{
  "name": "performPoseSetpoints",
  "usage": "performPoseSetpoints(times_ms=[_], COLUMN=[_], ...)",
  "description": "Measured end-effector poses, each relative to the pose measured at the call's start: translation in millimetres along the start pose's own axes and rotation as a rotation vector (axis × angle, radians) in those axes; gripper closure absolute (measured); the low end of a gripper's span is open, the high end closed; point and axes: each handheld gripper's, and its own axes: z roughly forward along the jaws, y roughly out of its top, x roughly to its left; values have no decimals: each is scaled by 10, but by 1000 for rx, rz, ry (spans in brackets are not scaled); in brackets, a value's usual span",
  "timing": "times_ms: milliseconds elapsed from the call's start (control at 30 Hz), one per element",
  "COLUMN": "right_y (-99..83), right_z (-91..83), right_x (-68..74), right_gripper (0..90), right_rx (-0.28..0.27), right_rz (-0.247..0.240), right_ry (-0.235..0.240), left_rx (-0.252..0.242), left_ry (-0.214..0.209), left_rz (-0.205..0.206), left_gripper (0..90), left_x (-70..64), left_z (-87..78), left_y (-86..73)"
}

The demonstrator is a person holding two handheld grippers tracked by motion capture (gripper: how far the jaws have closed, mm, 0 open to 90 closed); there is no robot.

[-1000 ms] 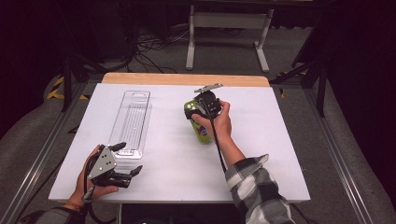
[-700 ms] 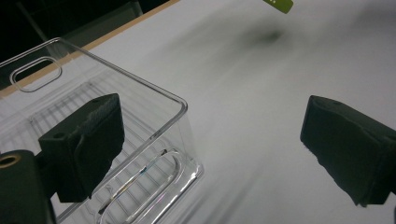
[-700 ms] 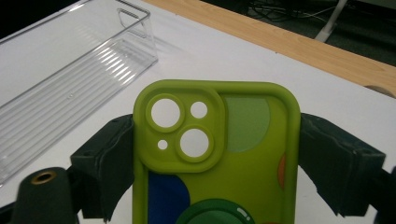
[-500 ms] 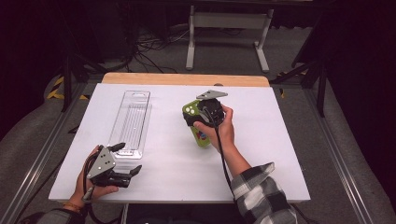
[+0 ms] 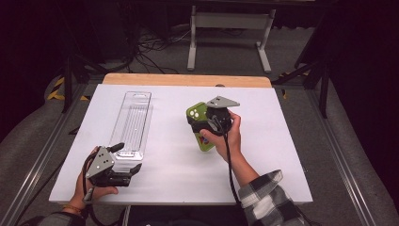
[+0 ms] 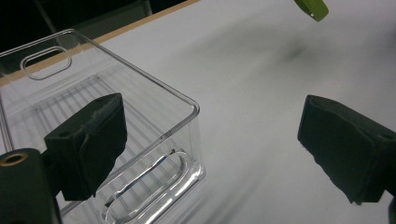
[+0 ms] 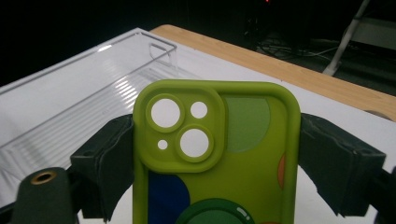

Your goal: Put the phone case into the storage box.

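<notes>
Left gripper: your left gripper [image 5: 123,161] sits at the near end of the clear tray, jaws spread wide and grasping nothing; in the left gripper view one pad [image 6: 88,140] shows through the tray's near corner wall, the other is out over bare desk.
Clear tray: the clear tray [image 5: 131,123] lies lengthwise on the white desk [image 5: 164,174], running away from you, with a slot handle at each end.
Right gripper: your right gripper [image 5: 207,123] is to the right of the tray, well apart from it, clenched on the phone case, one pad on each long edge.
Phone case: the green phone case [image 7: 215,154] is lifted off the desk, tilted, its camera cut-outs at the end towards the tray.
Wooden edge: a wooden strip [image 5: 188,80] lies beyond the tray's far end.
</notes>
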Motion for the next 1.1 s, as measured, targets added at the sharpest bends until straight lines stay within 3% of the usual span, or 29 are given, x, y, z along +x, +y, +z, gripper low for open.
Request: performPoseSetpoints(times_ms=[167, 333, 733, 933, 1100], right_y=[-39, -117, -217, -201, -182], right_z=[-103, -164, -269, -309, -313], right_x=[16, 32, 52, 150, 242], right_gripper=[162, 162, 162, 162, 162], right_rx=[-51, -73, -105, -133, -151], right_rz=[5, 0, -14, -44, -58], right_ry=[8, 4, 1, 12, 35], left_rx=[-19, -39, -49, -70, -88], left_ry=[-4, -7, -24, -48, -54], left_rz=[-45, -54, -4, 18, 11], left_gripper=[105, 105, 101, 100, 100], left_x=[46, 54, -28, -134, -211], left_z=[19, 55, 228, 310, 375], left_y=[59, 131, 322, 462, 545])
